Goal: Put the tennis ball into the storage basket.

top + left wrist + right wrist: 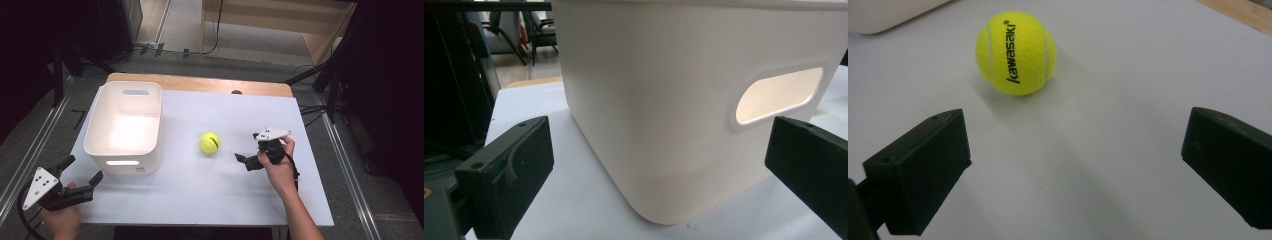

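Ball (209,142) sits alone on open counter (210,190), between the white bin (95,147) and my right gripper (248,148), near the gripper but apart from it. That gripper is released, jaws spread wide and aimed at the ball, which reads as a lined-up approach. My left gripper (83,167) is likewise released, jaws spread toward the bin's near corner, apparently waiting, perhaps to steady it. Bare counter surrounds the ball on every side; the counter's near edge lies well behind both hands, so I judge the reach unobstructed.
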{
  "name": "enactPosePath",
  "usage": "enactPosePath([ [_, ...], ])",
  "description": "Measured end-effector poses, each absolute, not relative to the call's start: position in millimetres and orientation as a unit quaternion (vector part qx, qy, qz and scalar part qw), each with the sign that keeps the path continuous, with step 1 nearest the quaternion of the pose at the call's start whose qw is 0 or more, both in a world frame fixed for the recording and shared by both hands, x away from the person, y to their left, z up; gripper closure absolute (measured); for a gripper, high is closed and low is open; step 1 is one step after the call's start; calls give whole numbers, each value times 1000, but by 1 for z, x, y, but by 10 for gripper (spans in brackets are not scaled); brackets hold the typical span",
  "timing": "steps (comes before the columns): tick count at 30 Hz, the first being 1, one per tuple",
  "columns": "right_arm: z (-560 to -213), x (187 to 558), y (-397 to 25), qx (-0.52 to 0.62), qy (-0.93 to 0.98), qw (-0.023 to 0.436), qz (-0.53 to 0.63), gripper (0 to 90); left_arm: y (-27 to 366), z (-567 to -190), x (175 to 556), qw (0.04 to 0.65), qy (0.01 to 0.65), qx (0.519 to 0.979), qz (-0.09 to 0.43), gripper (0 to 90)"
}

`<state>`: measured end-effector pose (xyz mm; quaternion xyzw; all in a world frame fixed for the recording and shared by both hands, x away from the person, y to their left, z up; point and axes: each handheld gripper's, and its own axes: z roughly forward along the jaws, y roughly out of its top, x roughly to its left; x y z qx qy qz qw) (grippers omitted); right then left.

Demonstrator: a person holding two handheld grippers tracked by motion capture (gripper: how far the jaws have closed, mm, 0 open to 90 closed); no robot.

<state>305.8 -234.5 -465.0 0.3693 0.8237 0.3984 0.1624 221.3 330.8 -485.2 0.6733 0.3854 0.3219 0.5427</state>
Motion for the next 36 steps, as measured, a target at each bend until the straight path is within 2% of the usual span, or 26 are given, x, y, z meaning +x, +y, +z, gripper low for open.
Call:
enactPosePath([
  [17,-464,321,-214,353,841,130,390,0,331,-485,221,543,385,673,322,0],
  [36,-467,334,-191,334,857,115,375,0,331,-485,221,545,384,673,321,0],
])
